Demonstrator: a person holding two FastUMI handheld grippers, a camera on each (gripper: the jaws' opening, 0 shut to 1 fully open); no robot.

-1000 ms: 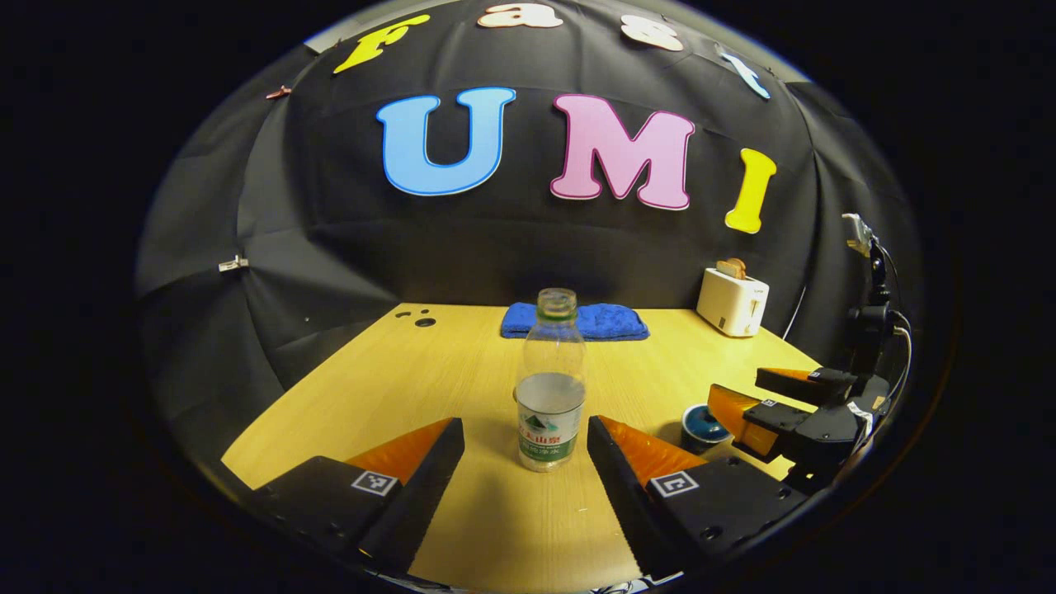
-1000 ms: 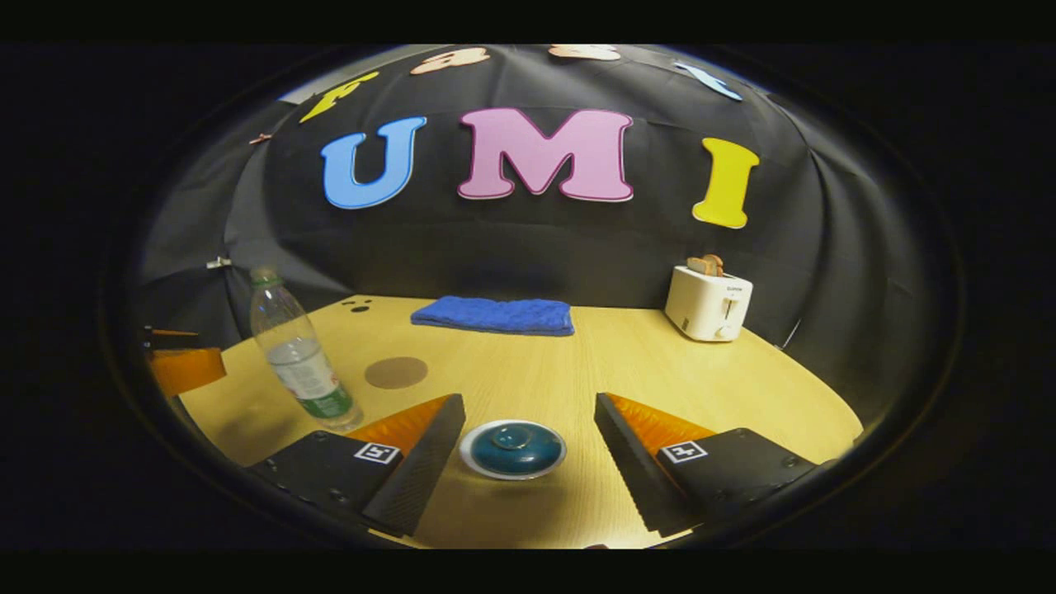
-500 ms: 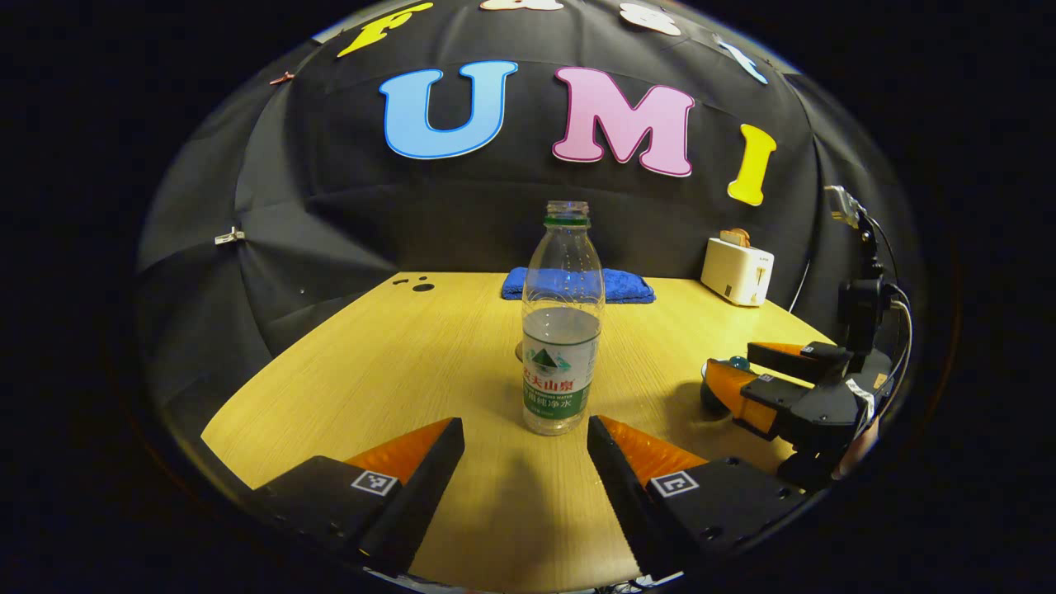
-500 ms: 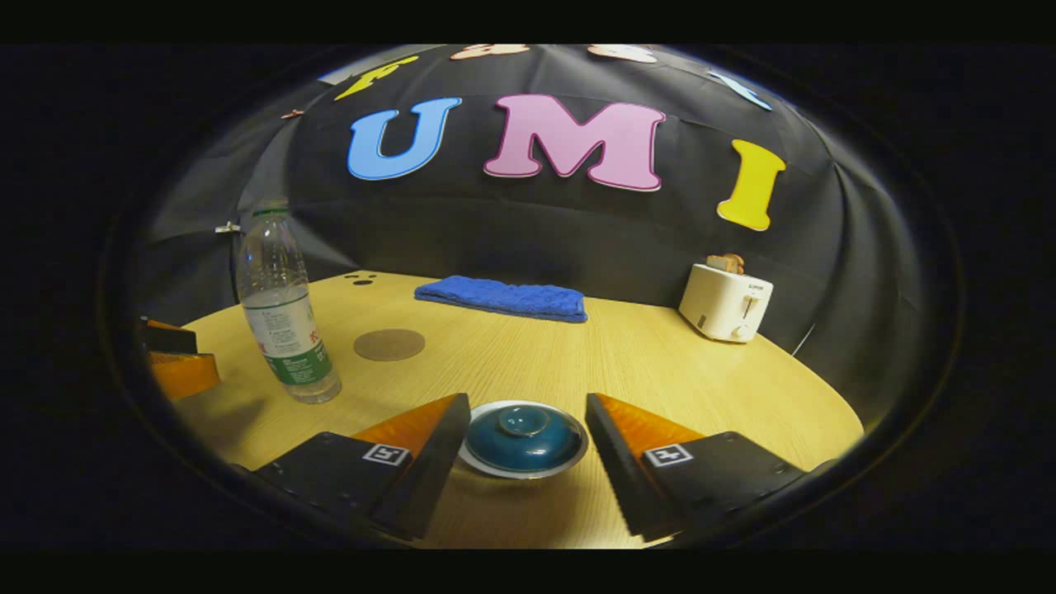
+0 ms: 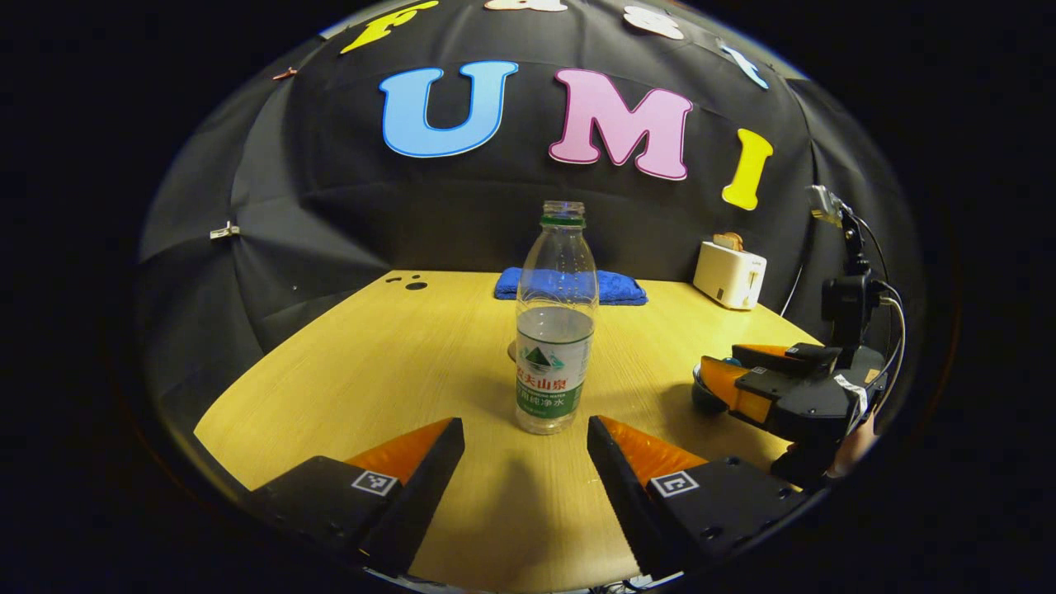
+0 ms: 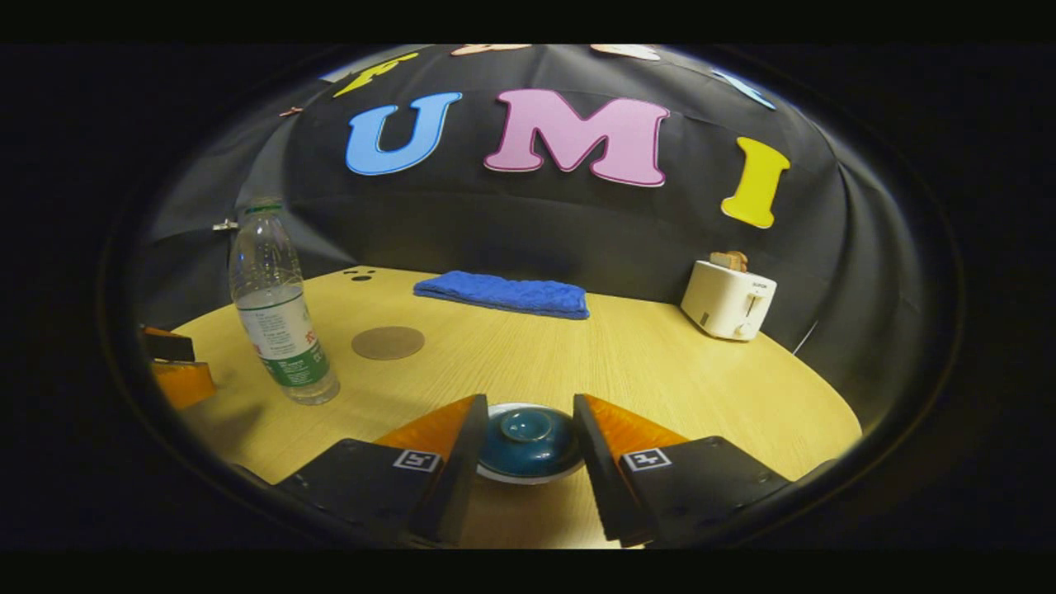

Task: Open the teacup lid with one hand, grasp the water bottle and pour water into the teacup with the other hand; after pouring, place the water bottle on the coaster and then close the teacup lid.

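- Your right gripper point(image 6: 521, 441) sits low over the table point(image 6: 643, 371), its jaws drawn in on either side of the blue teacup lid point(image 6: 528, 436); whether both fingers actually press on it, you cannot tell from here.
- The lid is on the teacup, whose white rim shows under it.
- Your left gripper point(image 5: 525, 462) has its jaws wide apart, holding nothing, with the water bottle point(image 5: 555, 322) standing upright just ahead, between the line of the fingers but not touching them.
- The bottle is uncapped and about half full.
- In the right gripper view, the round brown coaster point(image 6: 388, 341) lies beside the bottle, bare.
- Farther back lie a folded blue cloth point(image 6: 503, 294) and a white toaster point(image 6: 728, 299).
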